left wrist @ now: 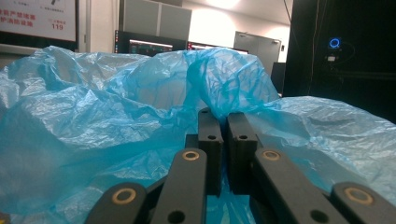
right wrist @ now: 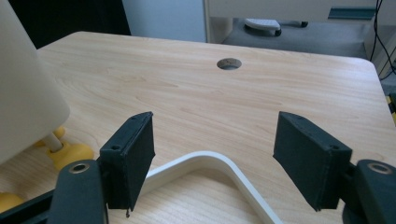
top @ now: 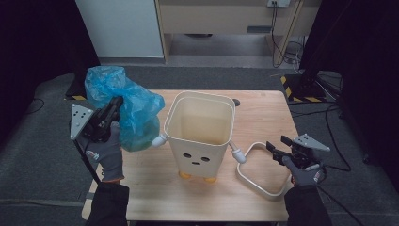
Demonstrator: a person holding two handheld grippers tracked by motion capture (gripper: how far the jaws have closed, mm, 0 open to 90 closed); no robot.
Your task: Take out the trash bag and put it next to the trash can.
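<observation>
The left gripper (top: 114,104) is clenched on a blue bag (top: 123,106); in the left gripper view its jaws stand pressed together with a fold of the bag (left wrist: 140,107) pinched between the fingertips (left wrist: 209,125), and the plastic billows up and to both sides of them. In the high view the bag hangs off the left edge of the table (top: 155,188), bunched just beside the upper left corner of the bin (top: 200,134) and touching or nearly touching its rim; its long axis runs from upper left down toward the bin.

The right gripper (top: 277,147) is released, its jaws wide apart with nothing pressed between them. It sits at the right side of the table, pointing left toward the bin. The ring (top: 261,174), a white rounded-square loop, lies flat on the table just right of the bin, near its peg. In the right gripper view a corner of the ring (right wrist: 210,163) lies between and just below the fingertips (right wrist: 133,154), not gripped.

The bin stands upright mid-table, mouth open upward, face toward the person, on yellow feet (top: 185,175).
</observation>
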